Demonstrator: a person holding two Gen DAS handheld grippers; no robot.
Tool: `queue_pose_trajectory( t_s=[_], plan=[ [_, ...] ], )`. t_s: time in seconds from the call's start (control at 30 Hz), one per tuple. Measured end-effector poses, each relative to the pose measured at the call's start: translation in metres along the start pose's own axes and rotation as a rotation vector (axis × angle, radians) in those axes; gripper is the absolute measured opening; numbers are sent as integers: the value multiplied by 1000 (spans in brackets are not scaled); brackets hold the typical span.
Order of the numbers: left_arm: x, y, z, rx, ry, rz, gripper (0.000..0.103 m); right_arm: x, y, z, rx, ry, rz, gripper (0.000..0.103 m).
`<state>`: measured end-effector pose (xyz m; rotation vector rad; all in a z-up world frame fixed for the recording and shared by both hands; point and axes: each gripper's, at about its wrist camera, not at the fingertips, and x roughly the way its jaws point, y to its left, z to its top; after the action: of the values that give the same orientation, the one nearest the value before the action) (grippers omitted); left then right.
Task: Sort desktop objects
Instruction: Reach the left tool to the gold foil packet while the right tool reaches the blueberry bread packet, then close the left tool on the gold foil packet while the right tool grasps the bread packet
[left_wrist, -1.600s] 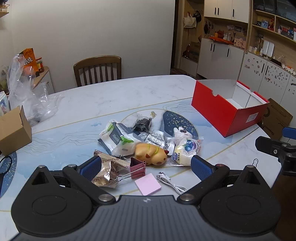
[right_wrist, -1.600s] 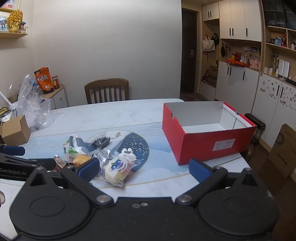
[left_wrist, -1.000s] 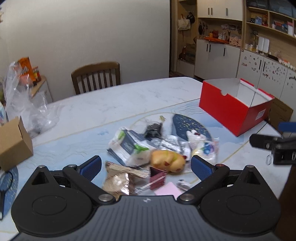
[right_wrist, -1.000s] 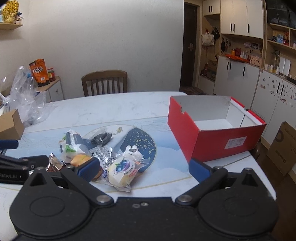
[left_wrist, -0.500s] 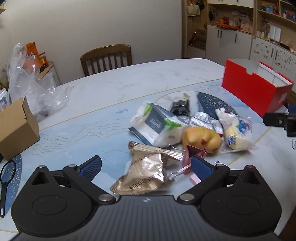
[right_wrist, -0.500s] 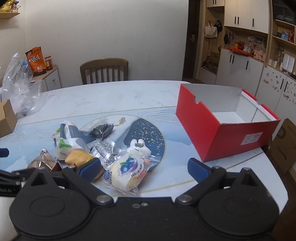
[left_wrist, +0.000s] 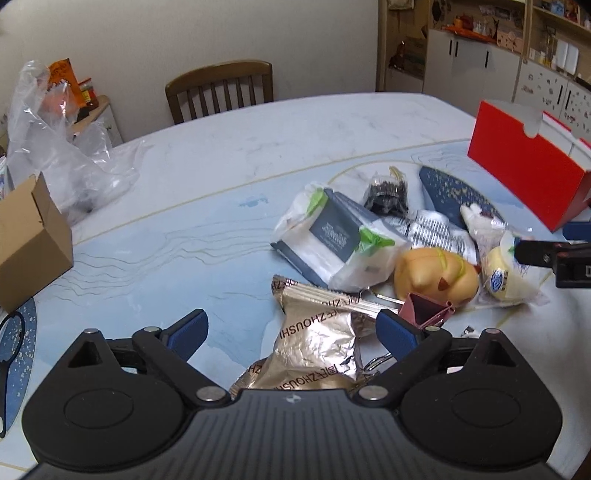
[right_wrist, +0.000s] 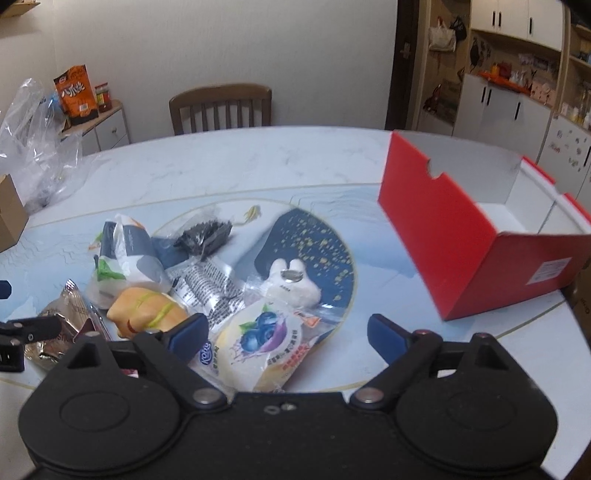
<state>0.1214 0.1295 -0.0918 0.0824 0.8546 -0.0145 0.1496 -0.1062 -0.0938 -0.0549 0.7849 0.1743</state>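
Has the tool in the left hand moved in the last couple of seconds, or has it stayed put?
Yes. The left tool has come forward and down toward the gold snack packet, which now fills the gap between its closing jaws; the wooden chair looks nearer too.

table | snack packets | red box | cardboard box

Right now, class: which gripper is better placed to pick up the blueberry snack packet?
Right. The blueberry snack packet lies between the right gripper's closing jaws; the left gripper sits over the gold foil packet.
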Motion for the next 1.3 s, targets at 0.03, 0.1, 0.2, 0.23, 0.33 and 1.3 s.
queue_pose_trajectory(
  t_s=[0.03, 0.1, 0.2, 0.23, 0.33, 1.3],
  plan=[
    [2, 0, 0, 0, 10, -3, 93, 3, 2, 0, -7, 8, 0, 90],
    [6, 2, -1, -10, 27, -14, 90, 9, 4, -1, -15, 26, 2, 89],
    [10, 3, -1, -9, 41, -29, 88, 14, 4, -2, -4, 49, 13, 89],
    [11, 2, -1, -7, 47, -35, 84, 15, 4, -2, -3, 53, 14, 89],
    [14, 1, -1, -3, 65, -55, 79, 18, 4, -3, 3, 70, 26, 87],
    [5, 1, 0, -62, 61, -52, 43, 11, -6, -7, 1, 92, 122, 46]
  ],
)
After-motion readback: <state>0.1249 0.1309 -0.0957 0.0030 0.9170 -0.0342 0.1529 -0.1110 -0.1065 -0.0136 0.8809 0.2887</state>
